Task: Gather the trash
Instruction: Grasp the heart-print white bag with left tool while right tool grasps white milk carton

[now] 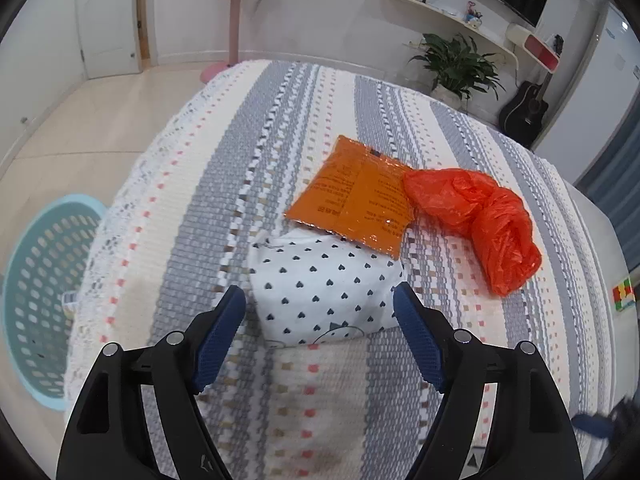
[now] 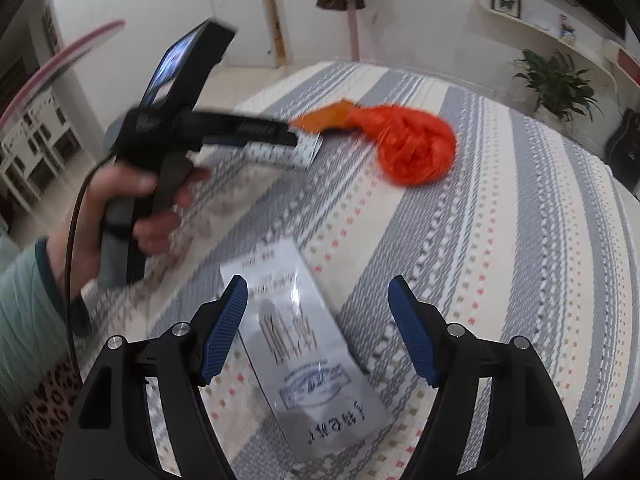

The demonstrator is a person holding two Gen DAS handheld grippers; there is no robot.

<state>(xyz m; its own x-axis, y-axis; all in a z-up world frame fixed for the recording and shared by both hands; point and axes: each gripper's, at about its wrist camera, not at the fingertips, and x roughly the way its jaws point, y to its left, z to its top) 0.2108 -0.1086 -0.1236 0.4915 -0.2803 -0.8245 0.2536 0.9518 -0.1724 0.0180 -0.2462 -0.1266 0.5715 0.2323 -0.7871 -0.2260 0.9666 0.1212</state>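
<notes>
Both tools released over the bed: left tool straddles the heart-print packet beside the orange pouch; right tool, above the silver packet, should lower before clamping.

Both views are bright and evenly lit by soft, diffuse indoor light, with no hard shadows on the striped bedspread. The orange packet carries small specular glints along its crinkled edge, and the clear wrapper shows a white glare streak. Fisheye distortion bows the bed and walls, and dark vignetting fills every corner. The left wrist view is mostly sharp, softening only toward the rim. In the right wrist view, motion blur smears the hand, the left tool and the orange bag.
</notes>
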